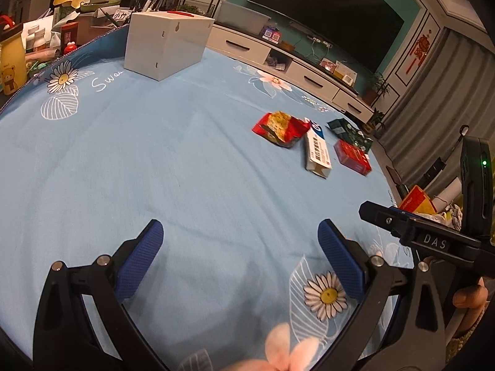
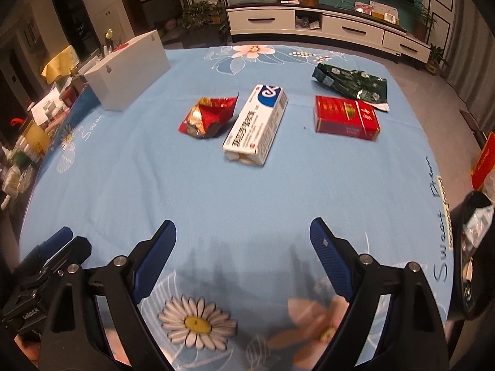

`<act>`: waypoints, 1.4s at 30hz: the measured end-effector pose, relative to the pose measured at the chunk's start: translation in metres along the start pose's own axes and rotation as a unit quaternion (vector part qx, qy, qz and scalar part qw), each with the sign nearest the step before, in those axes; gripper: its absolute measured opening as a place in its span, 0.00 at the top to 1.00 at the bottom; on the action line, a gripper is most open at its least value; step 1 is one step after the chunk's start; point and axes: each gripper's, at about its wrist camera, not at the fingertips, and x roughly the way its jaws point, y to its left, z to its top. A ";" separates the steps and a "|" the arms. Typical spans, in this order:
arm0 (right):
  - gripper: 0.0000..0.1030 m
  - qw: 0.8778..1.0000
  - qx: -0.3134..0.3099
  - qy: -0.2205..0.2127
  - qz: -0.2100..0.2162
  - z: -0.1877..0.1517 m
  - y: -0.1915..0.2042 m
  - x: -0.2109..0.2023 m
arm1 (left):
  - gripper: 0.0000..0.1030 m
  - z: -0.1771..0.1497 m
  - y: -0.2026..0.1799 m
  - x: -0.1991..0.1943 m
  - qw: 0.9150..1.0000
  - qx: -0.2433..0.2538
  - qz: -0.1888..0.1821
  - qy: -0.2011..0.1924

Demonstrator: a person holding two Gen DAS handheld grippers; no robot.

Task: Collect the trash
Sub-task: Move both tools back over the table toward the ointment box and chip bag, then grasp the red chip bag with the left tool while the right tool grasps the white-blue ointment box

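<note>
Ahead of the right gripper (image 2: 243, 238): crumpled wrapper (image 2: 208, 117) left of toothpaste box (image 2: 256, 125); cigarette pack (image 2: 346, 117) right, foil bag (image 2: 349, 82) behind it.

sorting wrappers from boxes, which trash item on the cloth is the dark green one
The crumpled green wrapper, farthest back, just behind the red box; the other wrapper is red.

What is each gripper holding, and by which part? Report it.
Nothing is held. The left gripper and the right gripper are both open over bare cloth, with the red wrapper, toothpaste box, red box and green wrapper lying untouched ahead.
</note>
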 end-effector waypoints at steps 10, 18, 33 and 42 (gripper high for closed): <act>0.16 1.000 0.011 -0.012 -0.004 0.043 -0.015 0.043 | 0.03 0.017 -0.005 0.026 1.000 0.005 0.010 0.011; 0.16 1.000 -0.020 -0.011 -0.014 0.069 0.001 0.080 | 0.03 0.032 -0.010 0.046 0.999 0.019 0.021 0.018; 0.59 0.999 -0.022 -0.020 -0.011 0.067 -0.021 0.088 | 0.03 0.059 -0.025 0.071 0.999 0.038 0.010 0.017; 0.59 0.997 0.022 -0.077 0.015 0.049 -0.063 0.022 | 0.03 0.101 -0.081 0.114 0.992 0.124 0.015 -0.008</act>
